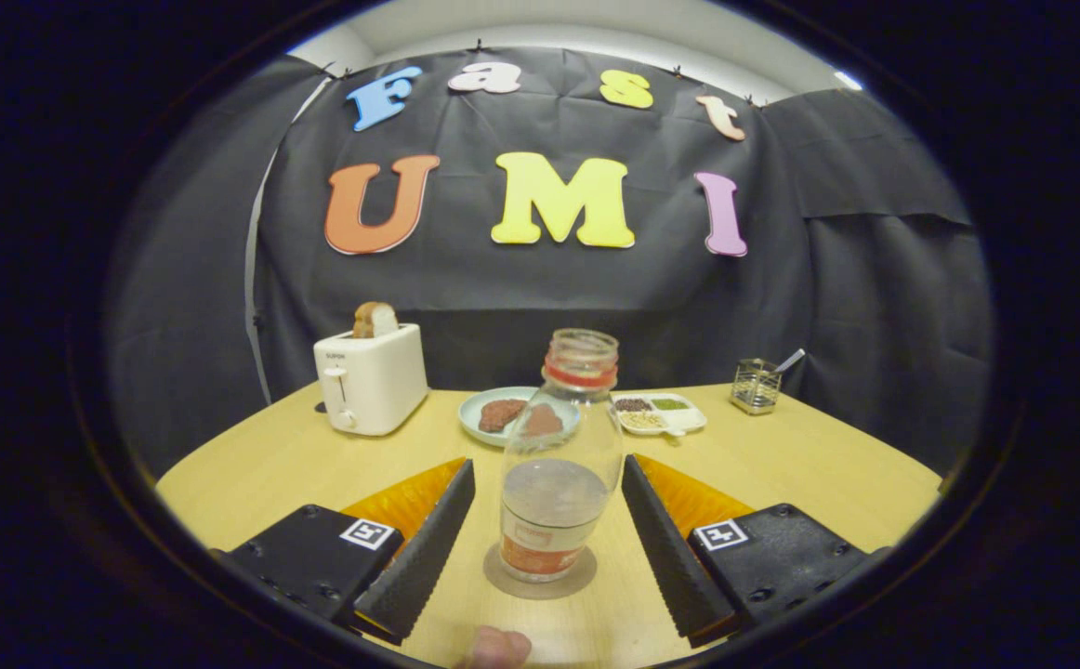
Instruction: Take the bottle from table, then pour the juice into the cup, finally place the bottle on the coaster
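A clear glass bottle with a red neck band and an open mouth stands upright on a round grey coaster on the wooden table. It stands between my two fingers, and there is a clear gap on each side. My gripper is open; the left finger and the right finger do not touch the glass. The bottle looks nearly empty, with a label low on its body. I cannot make out a cup.
A white toaster with a slice of bread stands at the back left. Behind the bottle are a pale plate with brown food, a white divided dish and a wire holder. A fingertip shows close below the coaster.
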